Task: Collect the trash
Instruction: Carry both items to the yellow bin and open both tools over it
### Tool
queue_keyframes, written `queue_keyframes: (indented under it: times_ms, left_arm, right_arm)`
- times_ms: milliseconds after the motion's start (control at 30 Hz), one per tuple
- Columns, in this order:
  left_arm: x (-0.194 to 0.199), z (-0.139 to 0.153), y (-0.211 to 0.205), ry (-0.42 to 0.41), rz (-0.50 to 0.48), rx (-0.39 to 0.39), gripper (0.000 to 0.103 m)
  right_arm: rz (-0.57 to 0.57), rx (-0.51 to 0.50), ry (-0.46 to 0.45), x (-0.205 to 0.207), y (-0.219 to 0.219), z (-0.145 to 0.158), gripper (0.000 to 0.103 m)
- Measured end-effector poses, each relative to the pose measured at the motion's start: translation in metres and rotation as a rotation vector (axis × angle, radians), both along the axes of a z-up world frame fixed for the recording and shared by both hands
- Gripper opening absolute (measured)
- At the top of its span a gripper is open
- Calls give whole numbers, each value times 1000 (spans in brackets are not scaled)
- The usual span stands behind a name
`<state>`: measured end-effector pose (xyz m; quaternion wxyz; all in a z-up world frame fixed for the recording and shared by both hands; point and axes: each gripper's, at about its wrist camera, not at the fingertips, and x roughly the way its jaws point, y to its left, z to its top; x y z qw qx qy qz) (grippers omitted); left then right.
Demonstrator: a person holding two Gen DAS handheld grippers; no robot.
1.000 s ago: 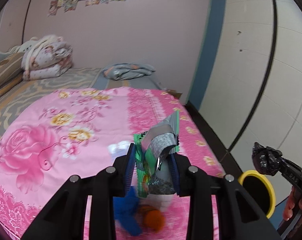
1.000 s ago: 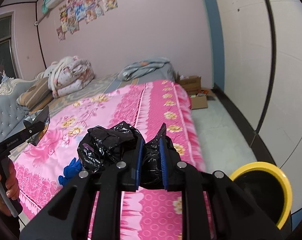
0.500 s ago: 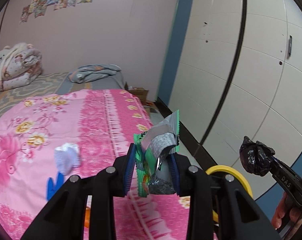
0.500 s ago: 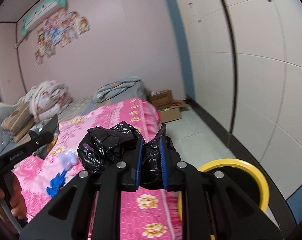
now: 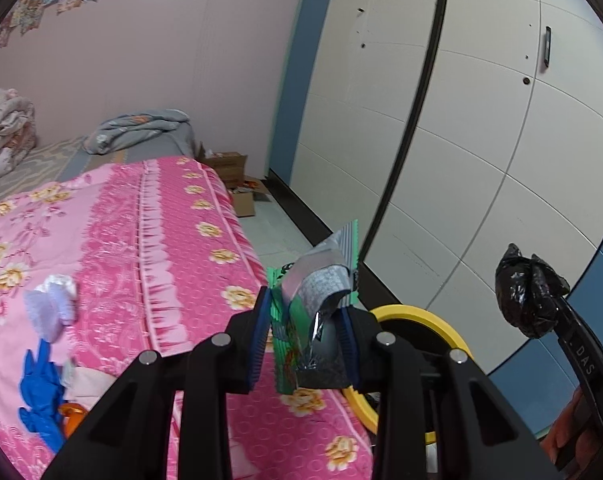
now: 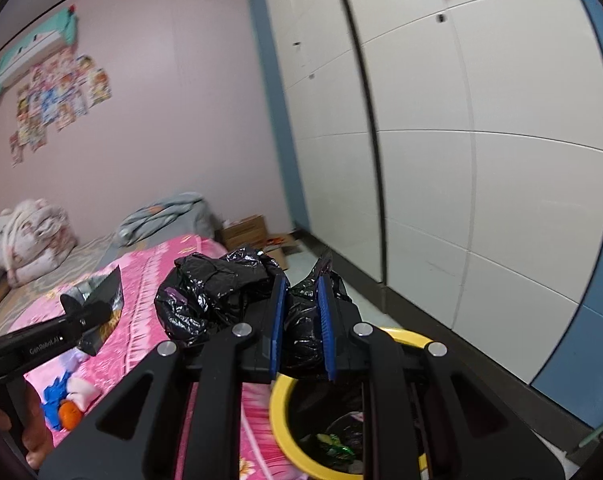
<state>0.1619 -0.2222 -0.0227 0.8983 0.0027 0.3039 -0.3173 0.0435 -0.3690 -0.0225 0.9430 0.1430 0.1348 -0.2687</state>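
The left gripper clamps a snack wrapper and the right gripper a crumpled black bag, the yellow bin just below, while tissue and blue glove wait behind on the bed.

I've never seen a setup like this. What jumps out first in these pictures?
Two black hand-held grippers, each clamping rubbish: the left gripper pinches a green snack wrapper, the right gripper a crumpled black plastic bag. Below them stands a yellow-rimmed bin, beside a bed with a bright pink flowered cover.
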Motion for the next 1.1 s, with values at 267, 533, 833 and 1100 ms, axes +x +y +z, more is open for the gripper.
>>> queue_keyframes:
  times_ms: [267,533,833,1100]
  left_arm:
    - [2,-15,-37,8,-46,22,30]
    - [5,-41,-79,50,-114,54,30]
    - [14,-71,-118,110,-163,71,30]
    - [22,-98,-147,146,-197,112,30]
  right_arm:
    - [-160,41,-11,-16,-29,-23,15]
    - [-232,122,28,-11,-59,-58,16]
    - [-288,149,53,1,-76,-84,16]
    - [-316,201,105,5,-97,-116,16]
